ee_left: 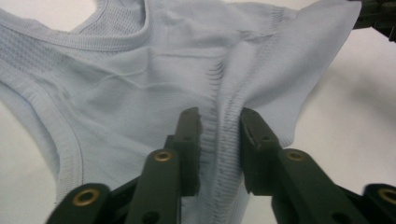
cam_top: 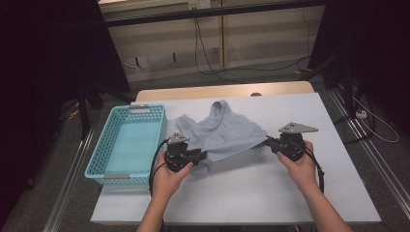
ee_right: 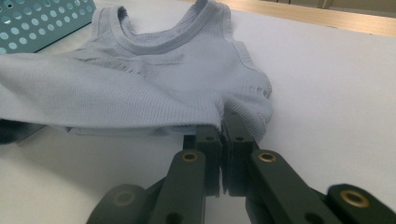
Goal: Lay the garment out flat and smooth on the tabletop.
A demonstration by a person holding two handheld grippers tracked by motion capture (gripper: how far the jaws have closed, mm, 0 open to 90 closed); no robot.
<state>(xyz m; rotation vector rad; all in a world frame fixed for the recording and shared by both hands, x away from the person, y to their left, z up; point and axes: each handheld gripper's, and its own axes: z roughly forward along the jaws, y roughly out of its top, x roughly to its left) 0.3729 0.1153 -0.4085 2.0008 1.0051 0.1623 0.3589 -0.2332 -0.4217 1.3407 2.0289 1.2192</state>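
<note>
Pale blue tank top (cam_top: 220, 133) lies mid-frame on the white bench (cam_top: 300, 193), right of the teal basket (cam_top: 126, 145). Right gripper (ee_right: 223, 126) fingers clamped on hem corner. Left gripper (ee_left: 219, 128) fingers parted, hem fold between, loose. Folding step; next probably re-pinch, then fold.

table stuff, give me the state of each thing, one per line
top: spread out but rumpled on the table, hem lifted at both lower corners
basket: upright, empty, beside the top
left tool: jaws apart, hem fold between them, not clamped
right tool: shut on the top's hem corner
table: covered in white, bearing the top and the basket
</note>
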